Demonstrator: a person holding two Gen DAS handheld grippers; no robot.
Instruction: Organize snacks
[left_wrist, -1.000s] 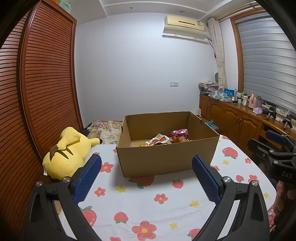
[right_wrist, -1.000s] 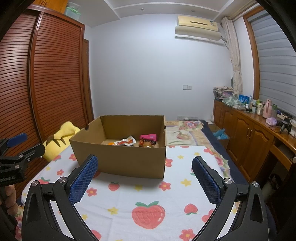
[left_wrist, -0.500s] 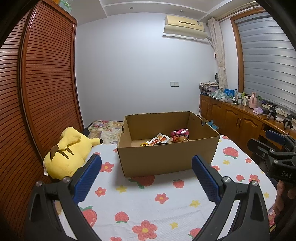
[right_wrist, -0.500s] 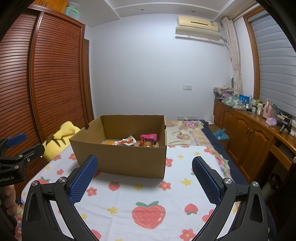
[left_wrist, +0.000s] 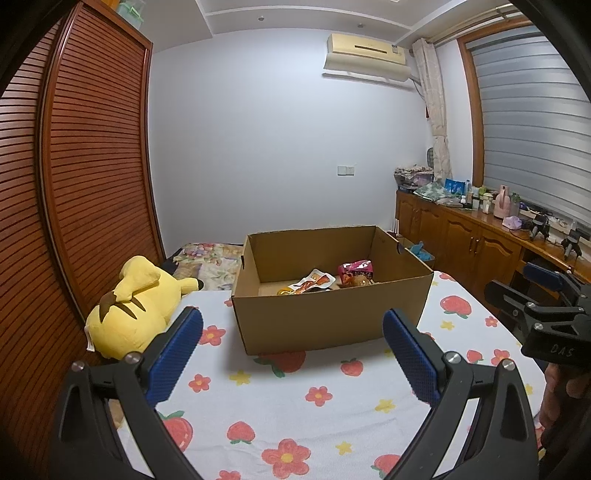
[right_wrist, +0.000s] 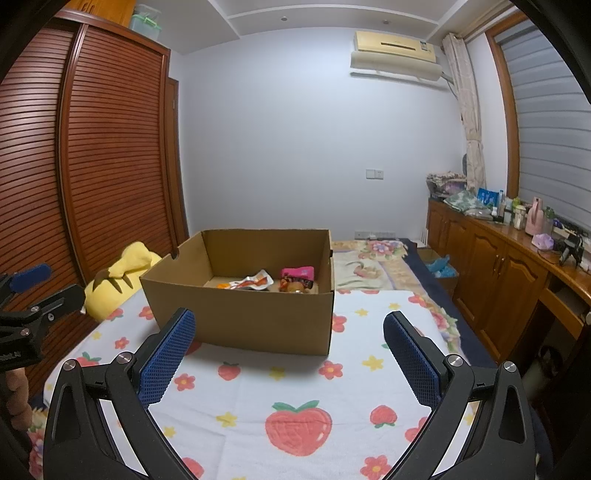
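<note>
Here both the left claw (left_wrist: 291, 354) and right claw (right_wrist: 288, 354) gape wide and empty; ahead, snacks (left_wrist: 325, 281) lie in the cardboard box (left_wrist: 325, 317), whose near wall could snag a low reach.

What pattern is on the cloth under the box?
White cloth with red strawberries, red flowers and small yellow stars, clearest in the right wrist view.

Both wrist cameras sit low over the near edge of the bedspread (left_wrist: 295, 406), left one nearer the left edge, facing the far wall, sharing the cardboard box (left_wrist: 325, 317) mid-bed.
</note>
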